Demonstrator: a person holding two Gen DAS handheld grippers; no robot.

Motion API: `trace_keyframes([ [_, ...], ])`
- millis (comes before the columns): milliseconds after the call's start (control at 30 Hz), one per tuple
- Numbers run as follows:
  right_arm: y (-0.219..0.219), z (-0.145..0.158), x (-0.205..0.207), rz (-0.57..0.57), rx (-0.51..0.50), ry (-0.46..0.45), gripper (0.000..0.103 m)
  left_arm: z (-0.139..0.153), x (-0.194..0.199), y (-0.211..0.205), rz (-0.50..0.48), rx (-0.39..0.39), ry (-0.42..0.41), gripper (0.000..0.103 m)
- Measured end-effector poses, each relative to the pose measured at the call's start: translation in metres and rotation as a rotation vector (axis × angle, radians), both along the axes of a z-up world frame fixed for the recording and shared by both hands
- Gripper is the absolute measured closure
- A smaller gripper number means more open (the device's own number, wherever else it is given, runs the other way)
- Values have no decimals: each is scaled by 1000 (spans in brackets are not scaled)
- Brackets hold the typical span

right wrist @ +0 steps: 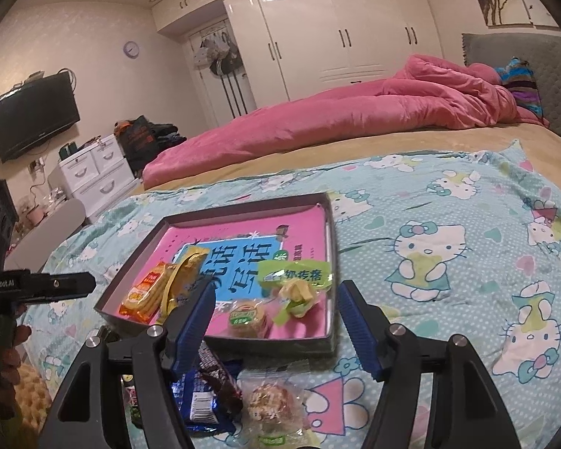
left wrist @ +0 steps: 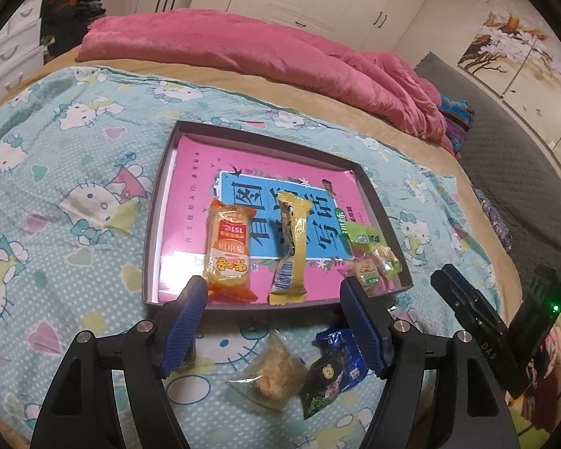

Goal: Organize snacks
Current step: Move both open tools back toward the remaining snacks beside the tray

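Observation:
A shallow dark box [left wrist: 154, 224] [right wrist: 331, 247] with a pink book in it lies on the Hello Kitty blanket. In it lie an orange snack pack [left wrist: 228, 250] [right wrist: 146, 293], a yellow bar [left wrist: 291, 250] [right wrist: 185, 273], a green-labelled bag [left wrist: 366, 239] [right wrist: 297, 277] and a small round cake [left wrist: 368, 275] [right wrist: 248, 316]. In front of the box lie a clear-wrapped pastry [left wrist: 271, 374] [right wrist: 271, 404] and a blue packet [left wrist: 336, 359] [right wrist: 202, 396]. My left gripper [left wrist: 275, 318] is open and empty above these loose snacks. My right gripper [right wrist: 275, 323] is open and empty over the box's near edge.
A pink duvet [left wrist: 243, 48] [right wrist: 336, 112] lies bunched across the far side of the bed. The other gripper shows at the right edge of the left wrist view [left wrist: 478, 321] and at the left edge of the right wrist view [right wrist: 41, 286]. White wardrobes [right wrist: 336, 26] stand behind.

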State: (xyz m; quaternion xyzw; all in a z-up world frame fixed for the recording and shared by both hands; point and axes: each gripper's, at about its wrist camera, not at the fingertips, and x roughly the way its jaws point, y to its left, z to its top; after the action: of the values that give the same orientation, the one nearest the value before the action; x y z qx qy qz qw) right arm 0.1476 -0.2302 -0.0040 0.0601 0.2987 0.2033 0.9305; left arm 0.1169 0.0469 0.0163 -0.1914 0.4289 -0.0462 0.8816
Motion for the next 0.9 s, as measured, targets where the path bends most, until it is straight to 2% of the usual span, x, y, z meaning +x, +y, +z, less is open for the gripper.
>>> trace_keyframes([
  [333,15,-3,-10,57,-26,5,35,-1,-6,-2,-18,20,13,28],
  [900,41,-13,-20,158,-106,28,35,-19,-23,-10,-53,108,71,28],
])
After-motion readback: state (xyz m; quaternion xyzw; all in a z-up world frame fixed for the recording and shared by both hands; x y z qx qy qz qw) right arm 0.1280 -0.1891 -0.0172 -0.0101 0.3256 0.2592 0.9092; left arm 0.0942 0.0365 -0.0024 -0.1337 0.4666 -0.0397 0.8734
